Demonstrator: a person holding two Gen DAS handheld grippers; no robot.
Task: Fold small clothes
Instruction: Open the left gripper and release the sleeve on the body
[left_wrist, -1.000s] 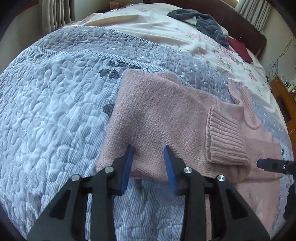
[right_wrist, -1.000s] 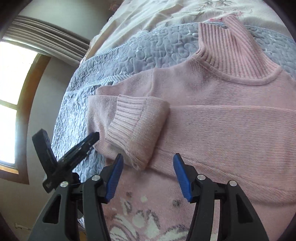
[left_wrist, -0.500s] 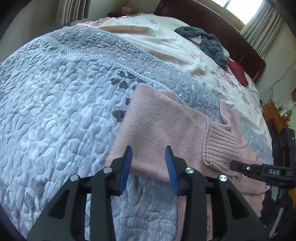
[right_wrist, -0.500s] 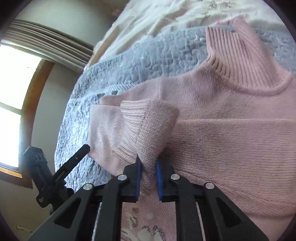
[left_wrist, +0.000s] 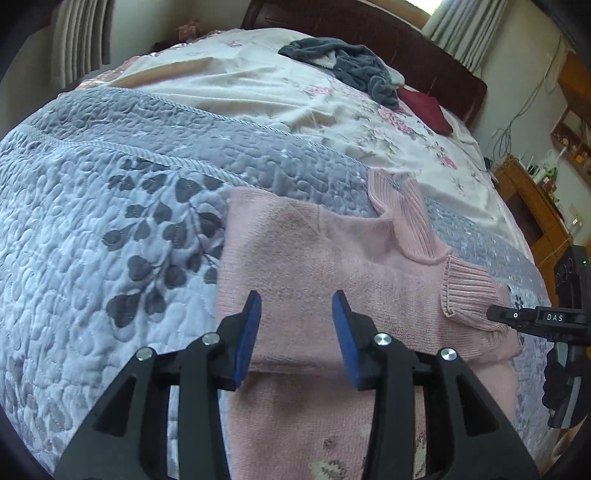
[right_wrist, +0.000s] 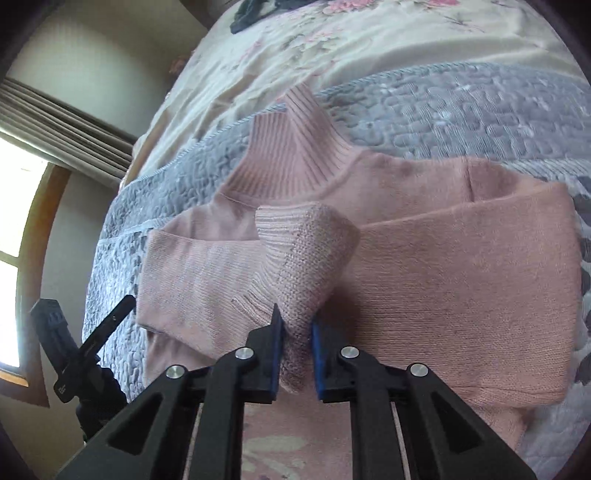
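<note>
**Right fingers pinch the cuff, left fingers hover spread over the folded sleeve**

One pink turtleneck sweater lies flat on the grey quilted bedspread of the bed, ribbed collar pointing up toward the floral sheet. Two grippers are in play. The right gripper is clenched on the ribbed sleeve cuff, knit bunched and pinched between its blue fingers, the cuff raised off the sweater's chest just below the collar. Seen from the left wrist, that same cuff sits at the right side of the garment, touching the dark tip of the right gripper.

The left gripper is spread wide, nothing between its two blue fingers; the folded edge of the sweater runs across right behind the gap. Whether the tips touch the knit cannot be told.

Farther up the bed: one dark grey garment in a heap, and one dark red cloth just beside it. A wooden headboard closes the far end.
</note>
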